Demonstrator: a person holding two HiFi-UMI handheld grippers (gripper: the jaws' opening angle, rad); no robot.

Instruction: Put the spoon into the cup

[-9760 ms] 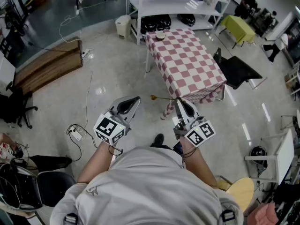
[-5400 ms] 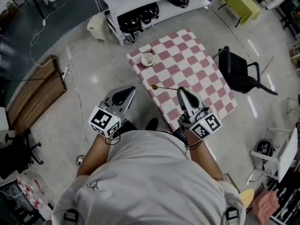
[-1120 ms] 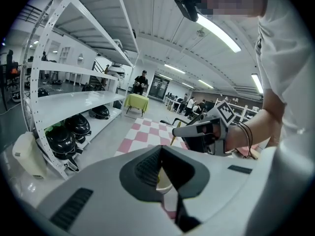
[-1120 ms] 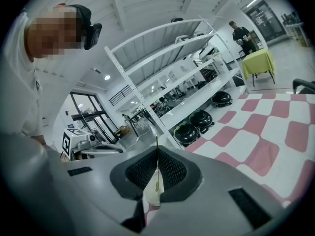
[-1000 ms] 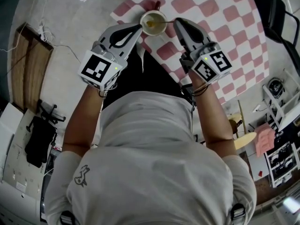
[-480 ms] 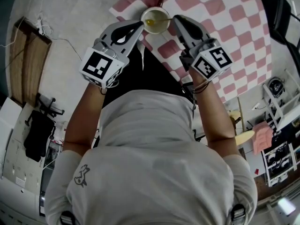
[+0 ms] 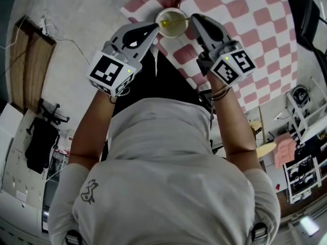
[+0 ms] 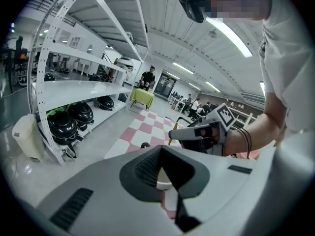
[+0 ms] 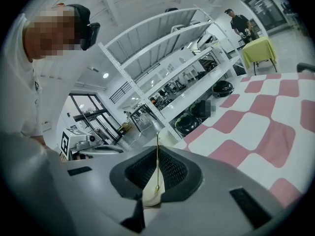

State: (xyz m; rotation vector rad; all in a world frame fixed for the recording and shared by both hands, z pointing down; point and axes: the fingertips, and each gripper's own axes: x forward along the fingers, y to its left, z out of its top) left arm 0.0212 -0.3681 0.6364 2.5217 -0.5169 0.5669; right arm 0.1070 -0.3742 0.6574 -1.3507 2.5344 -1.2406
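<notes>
Pink-and-white checked tablecloth (image 7: pixel 265 14) holds a cream ceramic cup (image 7: pixel 174 30). Right gripper (image 7: pixel 194 19) pinches a thin gold spoon (image 7: pixel 176 21), its bowl inside the cup. Left gripper (image 7: pixel 153 28) is closed and empty alongside.

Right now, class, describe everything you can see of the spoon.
The spoon is slim and gold-coloured, metal by its shine, with a long thin handle and a small bowl. Its bowl end sits inside the cream cup on the checked tablecloth. The handle slants out over the rim to the right gripper, whose jaws are closed on its far end. Whether the bowl touches the cup's bottom cannot be told.
</notes>
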